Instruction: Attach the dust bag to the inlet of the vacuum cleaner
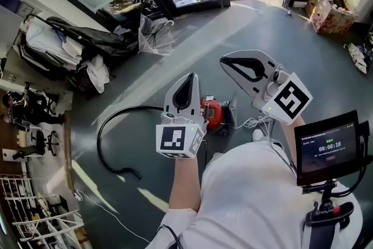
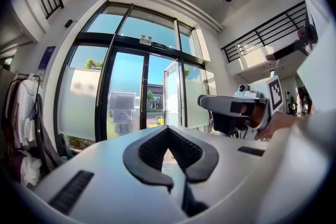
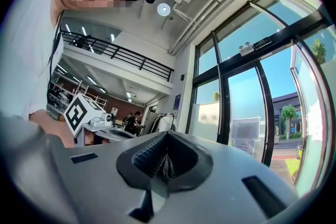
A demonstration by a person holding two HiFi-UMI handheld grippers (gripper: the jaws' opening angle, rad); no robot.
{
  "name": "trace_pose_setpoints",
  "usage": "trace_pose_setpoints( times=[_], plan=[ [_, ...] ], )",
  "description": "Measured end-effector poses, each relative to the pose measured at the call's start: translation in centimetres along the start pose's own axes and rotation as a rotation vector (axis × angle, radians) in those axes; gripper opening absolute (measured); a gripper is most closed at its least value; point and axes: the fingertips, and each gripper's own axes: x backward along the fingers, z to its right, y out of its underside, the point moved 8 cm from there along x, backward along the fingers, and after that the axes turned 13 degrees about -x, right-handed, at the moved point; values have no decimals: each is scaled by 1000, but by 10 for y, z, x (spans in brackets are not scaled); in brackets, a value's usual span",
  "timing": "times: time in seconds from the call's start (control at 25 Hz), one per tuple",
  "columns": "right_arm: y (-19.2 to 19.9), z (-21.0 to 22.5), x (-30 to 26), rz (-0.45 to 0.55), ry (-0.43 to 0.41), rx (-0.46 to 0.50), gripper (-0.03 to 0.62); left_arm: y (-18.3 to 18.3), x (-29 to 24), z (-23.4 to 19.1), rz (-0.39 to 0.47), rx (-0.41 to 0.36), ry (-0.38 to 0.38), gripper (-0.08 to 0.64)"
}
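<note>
Screen [image 1: 326, 147]: nearest, low on the right of the head view, on a black mount beside the white-shirted torso; lit, with a timer readout.
Left tool [image 1: 188, 79]: raised in front of the torso, tip pointing away; jaws pressed together with nothing pinched, as the left gripper view shows plainly; marker cube at the hand end.
Right tool [image 1: 227, 62]: raised a little higher and further right, tip angled toward the left of the head view; jaws likewise pressed together, nothing between them.
Vacuum cleaner [image 1: 213, 112]: red, on the floor below and between the two tools, partly hidden behind the left tool; touched by neither.
Cable [image 1: 256, 123]: white, bunched on the floor just right of the vacuum cleaner.
Hose [image 1: 100, 137]: black, running from the vacuum cleaner out to the left and curling back in an open loop on the floor.
Floor [image 1: 192, 38]: grey, crossed by pale bands of sunlight.
Garments [image 1: 70, 49]: dark and white, heaped on a rack at the far left.
Umbrella [image 1: 154, 35]: clear, folded, lying just right of the garments.
Boxes [image 1: 329, 9]: cardboard, at the upper right by the doorway.
Glass doors [image 2: 147, 92]: dark-framed, farthest off, daylight and greenery beyond.
</note>
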Motion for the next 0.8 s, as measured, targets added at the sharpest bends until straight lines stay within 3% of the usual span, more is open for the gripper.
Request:
trace_pose_setpoints(
  times=[0.36,0.8],
  plan=[
    [0,5,-3,-7,-3,-2,8,-3,-5,-4,0,-13,-24,5],
    [6,9,-5,-22,27,-5,8,-5,-13,-6,11,-32,2,5]
  ],
)
